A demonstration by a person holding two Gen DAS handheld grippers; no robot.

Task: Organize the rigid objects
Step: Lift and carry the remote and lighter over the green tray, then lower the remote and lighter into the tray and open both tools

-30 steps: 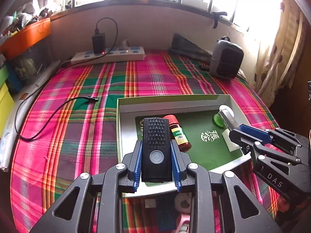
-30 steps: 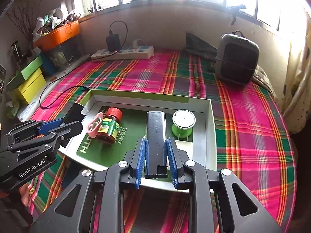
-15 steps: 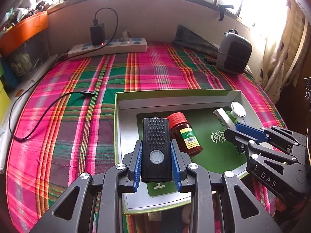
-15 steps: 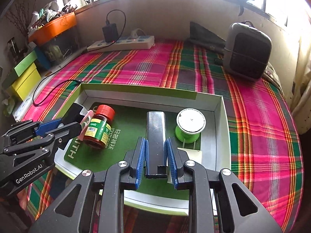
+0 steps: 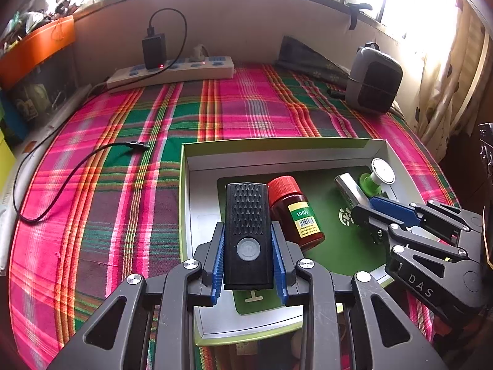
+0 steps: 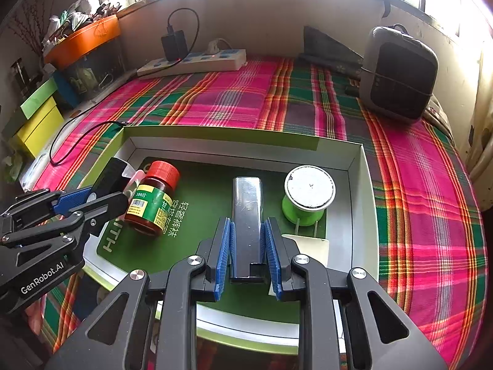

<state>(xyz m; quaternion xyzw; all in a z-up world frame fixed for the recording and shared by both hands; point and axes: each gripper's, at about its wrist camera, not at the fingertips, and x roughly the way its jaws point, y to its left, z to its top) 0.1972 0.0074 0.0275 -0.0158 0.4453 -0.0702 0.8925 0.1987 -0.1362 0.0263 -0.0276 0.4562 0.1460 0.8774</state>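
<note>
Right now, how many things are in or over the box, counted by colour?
Black: 1, ribbed black plastic flashlight
Silver: 1, shiny silver metal bar
Red-capped: 1, brown pill bottle
Green: 1, green thread spool
Total: 4

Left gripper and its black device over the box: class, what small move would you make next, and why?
Probably lower the left gripper and set the black device on the box's bare floor left of the red-capped bottle. Its jaws clamp the device above that gap; the bottle lies close beside it.

Right gripper (image 6: 248, 240) clamps silver bar (image 6: 247, 212) over tray (image 6: 357, 215); green spool (image 6: 303, 199) beside.
</note>
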